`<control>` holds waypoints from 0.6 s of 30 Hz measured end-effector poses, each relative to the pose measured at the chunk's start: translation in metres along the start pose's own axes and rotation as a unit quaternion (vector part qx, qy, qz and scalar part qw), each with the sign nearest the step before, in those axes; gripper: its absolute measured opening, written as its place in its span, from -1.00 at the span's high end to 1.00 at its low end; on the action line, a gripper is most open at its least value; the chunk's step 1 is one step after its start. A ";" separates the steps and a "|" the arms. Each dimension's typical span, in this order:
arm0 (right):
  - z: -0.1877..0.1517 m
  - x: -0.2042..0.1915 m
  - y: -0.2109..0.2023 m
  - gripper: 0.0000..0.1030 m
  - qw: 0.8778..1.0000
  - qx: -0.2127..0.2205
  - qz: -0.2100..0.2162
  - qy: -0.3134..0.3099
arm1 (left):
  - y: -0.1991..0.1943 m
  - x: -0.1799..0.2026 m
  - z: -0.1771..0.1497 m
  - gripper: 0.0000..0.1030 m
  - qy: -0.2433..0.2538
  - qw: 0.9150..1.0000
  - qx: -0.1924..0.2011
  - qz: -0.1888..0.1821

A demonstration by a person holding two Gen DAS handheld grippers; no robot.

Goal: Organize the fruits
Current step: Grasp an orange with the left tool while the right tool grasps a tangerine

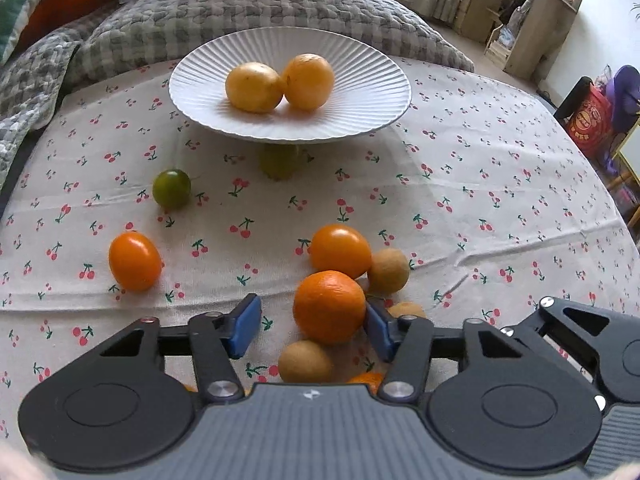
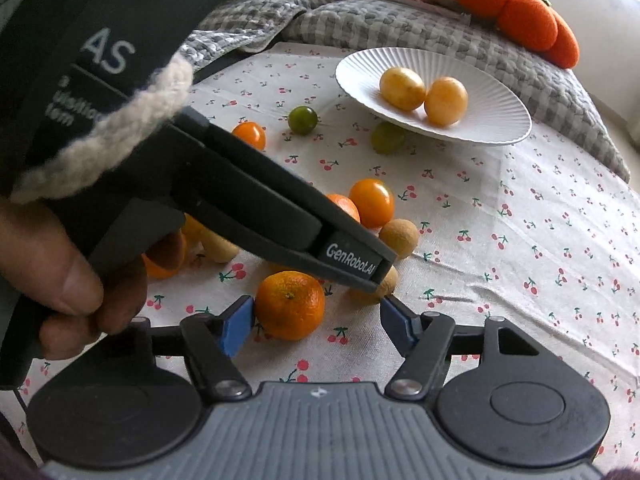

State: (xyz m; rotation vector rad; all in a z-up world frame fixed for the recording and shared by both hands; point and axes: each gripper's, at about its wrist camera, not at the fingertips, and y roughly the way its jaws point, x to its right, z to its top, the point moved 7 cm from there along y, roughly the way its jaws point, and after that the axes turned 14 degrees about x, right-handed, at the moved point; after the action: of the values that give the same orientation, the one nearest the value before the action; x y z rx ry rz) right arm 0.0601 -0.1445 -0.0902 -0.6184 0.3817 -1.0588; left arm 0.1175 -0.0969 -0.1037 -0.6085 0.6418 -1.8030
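A white ribbed plate (image 1: 360, 120) on a foot holds two yellow fruits (image 1: 254, 87). In the left wrist view a mandarin (image 1: 329, 306) lies between the blue pads of my left gripper (image 1: 311, 328). The right pad touches it and the left pad stands apart, so the gripper is open. In the right wrist view another mandarin (image 2: 290, 304) lies between the pads of my right gripper (image 2: 317, 326). It rests against the left pad with a gap at the right pad, so this gripper is open too. The left gripper's body (image 2: 280, 216), held by a hand (image 2: 72, 280), crosses that view.
On the cherry-print cloth (image 1: 480, 200) lie two orange tomatoes (image 1: 135, 262), a green tomato (image 1: 171, 189), several tan round fruits (image 1: 388, 271) and a pale green fruit (image 1: 280, 162) under the plate. A grey checked quilt (image 1: 240, 12) and an orange plush (image 2: 520, 4) lie behind.
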 end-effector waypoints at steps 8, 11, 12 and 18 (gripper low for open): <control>0.000 -0.002 0.002 0.11 1.000 -0.005 0.019 0.008 | 0.000 -0.001 0.001 0.50 -0.005 1.000 0.000 -0.004; 0.000 -0.003 0.001 0.21 1.000 -0.006 0.025 0.013 | 0.000 -0.001 0.002 0.51 -0.008 1.000 0.000 -0.006; 0.000 -0.003 0.001 0.24 1.000 -0.005 0.026 0.017 | 0.000 -0.002 0.002 0.51 -0.009 1.000 0.000 -0.006; -0.001 -0.004 0.001 0.34 0.999 -0.005 0.029 0.018 | 0.000 -0.002 0.002 0.53 -0.014 1.000 -0.001 -0.009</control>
State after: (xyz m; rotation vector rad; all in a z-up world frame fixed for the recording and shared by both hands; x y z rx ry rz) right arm 0.0591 -0.1409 -0.0915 -0.5952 0.4333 -1.0149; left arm 0.1196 -0.0951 -0.1023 -0.6411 0.6210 -1.8079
